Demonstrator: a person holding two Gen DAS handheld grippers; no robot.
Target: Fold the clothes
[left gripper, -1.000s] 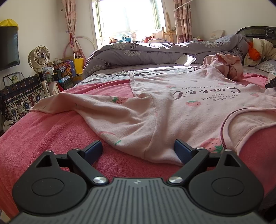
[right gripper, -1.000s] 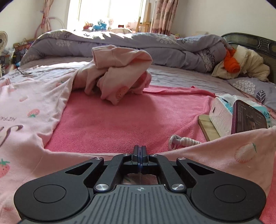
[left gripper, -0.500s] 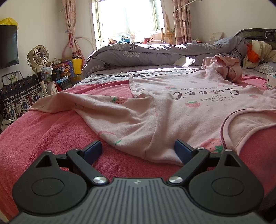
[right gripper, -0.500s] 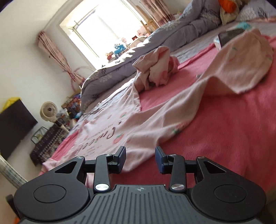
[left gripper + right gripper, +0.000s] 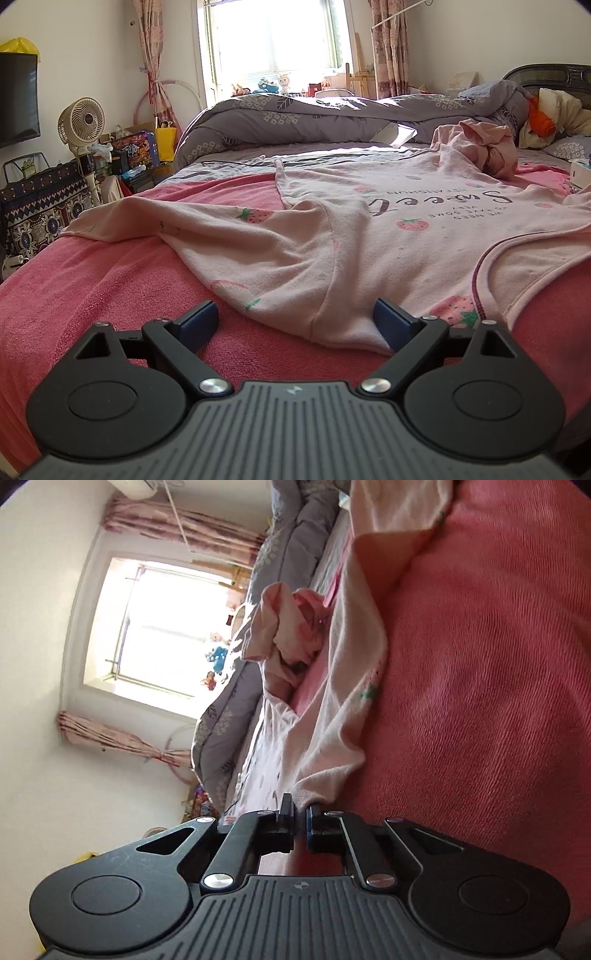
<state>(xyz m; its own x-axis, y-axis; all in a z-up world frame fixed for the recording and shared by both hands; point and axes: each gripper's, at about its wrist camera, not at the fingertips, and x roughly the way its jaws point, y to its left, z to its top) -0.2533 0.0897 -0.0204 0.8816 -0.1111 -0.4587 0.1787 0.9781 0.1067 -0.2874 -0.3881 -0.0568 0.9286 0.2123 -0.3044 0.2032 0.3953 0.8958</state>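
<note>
The pink strawberry nightshirt (image 5: pixel 369 236) runs off the right frame edge, its far sleeve cut from the left wrist view; one shirt lies spread on the bed's red blanket (image 5: pixel 92 280), one crumpled pink garment (image 5: pixel 487 147) beyond; left tongs (image 5: pixel 295 321) gape, straddling the shoulder corner; right tongs (image 5: pixel 301 814), rolled sideways, pinch a shirt fold.

We see a beige fan (image 5: pixel 80 122), a yellow bag (image 5: pixel 165 143), a grey quilt (image 5: pixel 332 118), a bright window (image 5: pixel 273 37), pink curtains (image 5: pixel 388 44)
</note>
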